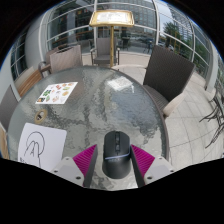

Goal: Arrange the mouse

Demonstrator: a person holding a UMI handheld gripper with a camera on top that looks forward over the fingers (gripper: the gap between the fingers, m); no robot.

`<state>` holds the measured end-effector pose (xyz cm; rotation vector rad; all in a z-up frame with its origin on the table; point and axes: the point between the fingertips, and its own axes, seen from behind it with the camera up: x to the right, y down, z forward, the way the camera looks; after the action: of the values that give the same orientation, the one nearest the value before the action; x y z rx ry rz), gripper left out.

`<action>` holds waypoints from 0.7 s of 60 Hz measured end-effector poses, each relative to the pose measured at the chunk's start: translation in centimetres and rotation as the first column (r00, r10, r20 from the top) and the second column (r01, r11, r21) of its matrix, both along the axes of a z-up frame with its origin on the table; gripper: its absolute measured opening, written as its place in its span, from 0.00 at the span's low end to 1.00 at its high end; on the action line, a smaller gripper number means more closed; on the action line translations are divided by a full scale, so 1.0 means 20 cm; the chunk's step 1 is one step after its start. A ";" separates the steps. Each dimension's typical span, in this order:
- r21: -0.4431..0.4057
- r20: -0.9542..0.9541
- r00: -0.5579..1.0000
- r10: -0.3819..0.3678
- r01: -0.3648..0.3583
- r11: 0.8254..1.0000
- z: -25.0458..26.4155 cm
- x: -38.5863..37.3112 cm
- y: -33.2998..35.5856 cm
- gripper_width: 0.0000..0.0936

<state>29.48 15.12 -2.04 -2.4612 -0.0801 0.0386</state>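
Note:
A black computer mouse point(116, 157) with a thin light strip across its back sits between my gripper's point(115, 153) two fingers. The pink pads point(88, 160) press on its left and right sides. The gripper is shut on the mouse and holds it above the grey marbled table point(105, 100), near the table's front edge. The mouse's rear end is hidden below the fingers.
A dark rectangular mat point(166, 68) lies on the table's right side. A white sheet with a line drawing point(38, 145) lies at the front left, and a sheet of coloured pictures point(56, 93) lies farther back left. Chairs point(64, 57) and a wooden stand point(110, 18) are beyond the table.

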 end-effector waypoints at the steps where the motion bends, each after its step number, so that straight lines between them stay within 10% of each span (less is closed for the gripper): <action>1: -0.001 -0.005 1.000 -0.003 0.003 1.000 0.00 0.00 0.00 0.64; 26: -0.051 0.022 0.996 -0.084 0.085 0.995 0.10 0.03 0.01 0.32; 42: 0.240 0.036 0.987 -0.155 0.142 0.960 1.11 -0.23 0.18 0.33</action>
<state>24.97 18.63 20.09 -2.2225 0.0735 -0.0980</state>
